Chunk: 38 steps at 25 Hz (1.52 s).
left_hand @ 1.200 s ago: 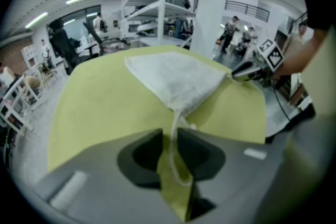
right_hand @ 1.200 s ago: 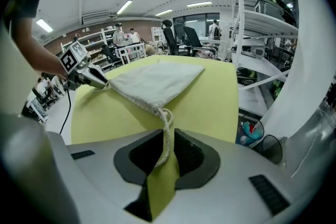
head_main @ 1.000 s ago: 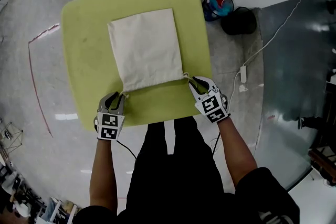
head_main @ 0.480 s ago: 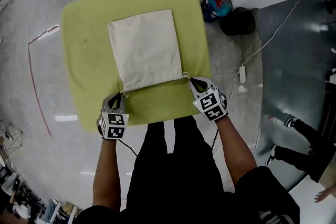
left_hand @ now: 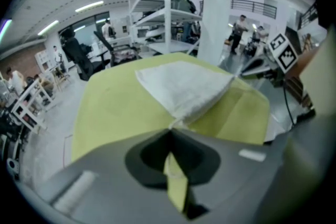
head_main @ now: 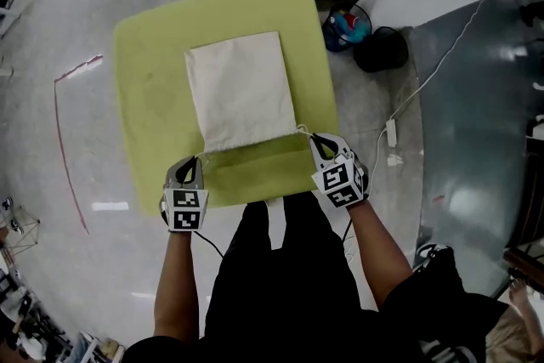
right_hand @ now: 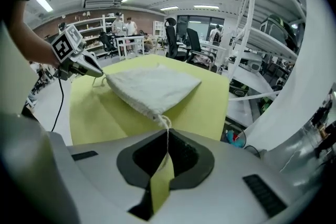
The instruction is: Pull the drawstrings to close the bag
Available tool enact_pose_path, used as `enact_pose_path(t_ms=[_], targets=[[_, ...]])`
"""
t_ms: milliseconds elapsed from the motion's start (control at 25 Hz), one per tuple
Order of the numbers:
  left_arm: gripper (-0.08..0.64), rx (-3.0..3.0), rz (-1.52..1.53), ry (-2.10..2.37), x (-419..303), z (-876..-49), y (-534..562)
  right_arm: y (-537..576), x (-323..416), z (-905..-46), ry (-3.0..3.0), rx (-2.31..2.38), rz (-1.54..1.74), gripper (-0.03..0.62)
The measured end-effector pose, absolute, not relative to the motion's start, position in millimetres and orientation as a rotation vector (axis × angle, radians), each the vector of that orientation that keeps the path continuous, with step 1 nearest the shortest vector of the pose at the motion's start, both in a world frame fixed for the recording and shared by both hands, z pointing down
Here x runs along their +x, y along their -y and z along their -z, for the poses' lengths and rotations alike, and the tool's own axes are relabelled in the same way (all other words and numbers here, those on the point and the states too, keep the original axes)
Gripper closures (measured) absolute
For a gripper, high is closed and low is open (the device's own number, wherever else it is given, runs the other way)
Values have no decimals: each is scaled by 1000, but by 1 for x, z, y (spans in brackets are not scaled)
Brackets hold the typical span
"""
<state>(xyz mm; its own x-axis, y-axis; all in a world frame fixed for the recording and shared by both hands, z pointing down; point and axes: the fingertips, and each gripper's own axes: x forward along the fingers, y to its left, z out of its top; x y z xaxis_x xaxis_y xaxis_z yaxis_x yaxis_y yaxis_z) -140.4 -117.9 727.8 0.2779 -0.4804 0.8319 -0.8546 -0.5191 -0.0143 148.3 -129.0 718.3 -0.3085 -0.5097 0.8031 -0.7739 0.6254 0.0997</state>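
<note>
Jaws of left gripper (head_main: pixel 196 160) and right gripper (head_main: pixel 313 138) clamp the bag (head_main: pixel 242 89) drawstrings (right_hand: pixel 165 122) on a green table (head_main: pixel 153 98), white cable (head_main: pixel 433 68) nearby.

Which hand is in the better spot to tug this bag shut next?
Nearly equal, slightly the right. The right gripper is shut on a drawstring plainly running to the bag; the left gripper is shut at the opposite corner, its string harder to see.

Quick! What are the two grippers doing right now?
Left gripper: closed, holding the left drawstring.
Right gripper: closed, holding the right drawstring.
</note>
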Motion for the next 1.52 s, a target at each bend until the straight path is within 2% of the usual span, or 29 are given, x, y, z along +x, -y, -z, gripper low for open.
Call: enact_pose_path(t_ms=[400, 760, 1000, 1520], targets=[[554, 2180, -1139, 1530, -166, -666, 151, 163, 153, -648, 1930, 1324, -155, 581], [554, 2210, -825, 1852, -185, -558, 188, 201, 152, -552, 2031, 1610, -77, 583], [554, 2253, -669, 2027, -206, -482, 210, 228, 150, -476, 2078, 1736, 90, 583], [554, 2180, -426, 2165, -281, -415, 208, 244, 212, -392, 2032, 2039, 132, 583]])
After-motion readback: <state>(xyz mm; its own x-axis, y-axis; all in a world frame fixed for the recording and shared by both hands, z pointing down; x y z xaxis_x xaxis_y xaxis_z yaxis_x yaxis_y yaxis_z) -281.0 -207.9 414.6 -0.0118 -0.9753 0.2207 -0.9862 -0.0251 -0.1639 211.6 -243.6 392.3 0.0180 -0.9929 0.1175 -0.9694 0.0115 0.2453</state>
